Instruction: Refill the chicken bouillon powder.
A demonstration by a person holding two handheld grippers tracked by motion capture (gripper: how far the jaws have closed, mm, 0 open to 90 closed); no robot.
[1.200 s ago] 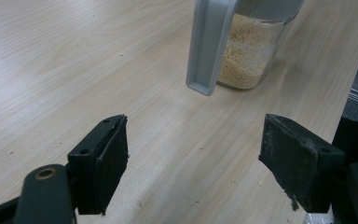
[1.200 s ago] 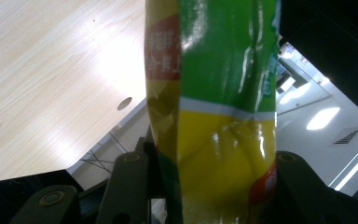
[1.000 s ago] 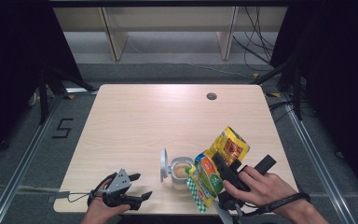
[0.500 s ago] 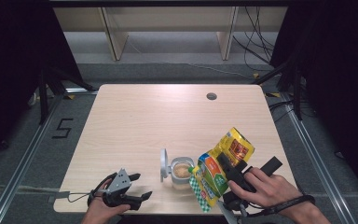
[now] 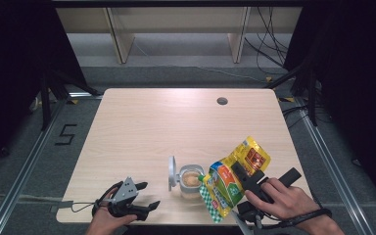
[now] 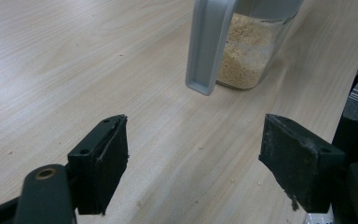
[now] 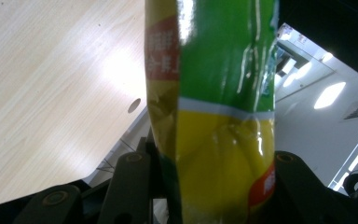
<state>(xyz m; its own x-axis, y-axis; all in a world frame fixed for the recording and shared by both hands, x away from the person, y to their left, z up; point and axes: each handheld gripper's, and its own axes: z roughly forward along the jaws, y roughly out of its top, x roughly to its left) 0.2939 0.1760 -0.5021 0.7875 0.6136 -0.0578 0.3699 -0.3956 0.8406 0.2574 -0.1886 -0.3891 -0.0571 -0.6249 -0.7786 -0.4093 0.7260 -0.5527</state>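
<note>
Pouch has tipped lower over jar

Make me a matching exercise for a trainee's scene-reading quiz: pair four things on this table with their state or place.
Things:
1. snack bag
2. clear jar
3. left gripper
4. cable hole

States or places:
A. open, holding nothing, near the table's front edge
B. far side of the tabletop
C. tilted over the jar, clamped in the right gripper
D. lid flipped open, pale grains inside

Pairs: 1-C, 2-D, 3-A, 4-B
</note>
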